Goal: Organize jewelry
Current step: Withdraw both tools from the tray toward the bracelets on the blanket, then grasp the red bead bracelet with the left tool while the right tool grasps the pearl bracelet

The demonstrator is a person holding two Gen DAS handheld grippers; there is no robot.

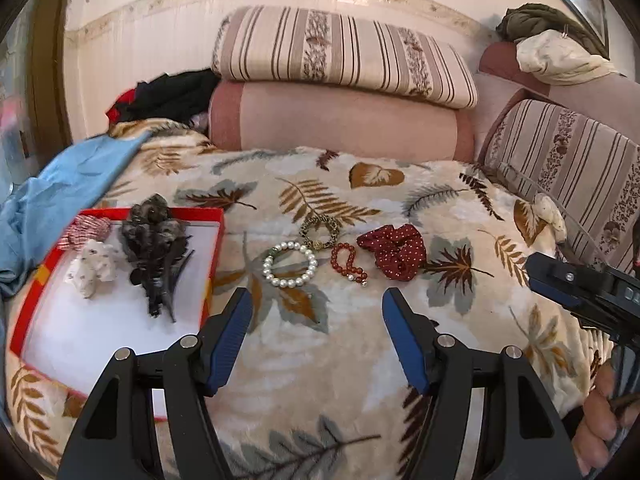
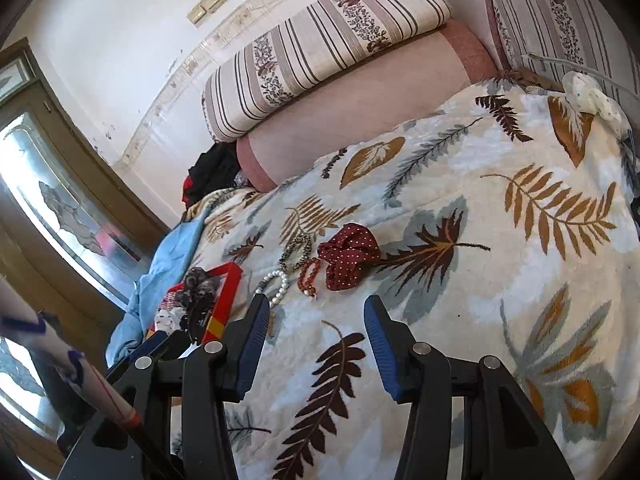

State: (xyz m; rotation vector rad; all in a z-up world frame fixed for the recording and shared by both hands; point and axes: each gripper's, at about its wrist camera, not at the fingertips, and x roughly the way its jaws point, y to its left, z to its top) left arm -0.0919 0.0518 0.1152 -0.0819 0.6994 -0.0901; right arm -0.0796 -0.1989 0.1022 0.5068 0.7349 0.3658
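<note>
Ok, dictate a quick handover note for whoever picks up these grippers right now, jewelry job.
Left hand-held gripper: open, empty, hovering over the blanket short of the bracelets.
Right hand-held gripper: open, empty, over the blanket too.
Done: red tray already holds a dark hair clip, a white scrunchie and a red-striped piece.
Left on the blanket: pearl bracelet, dark beaded ring, red bead bracelet, red dotted scrunchie.

Leaf blanket (image 1: 340,360): red tray (image 1: 120,211), bracelets (image 1: 290,265), scrunchie (image 1: 394,251).
</note>
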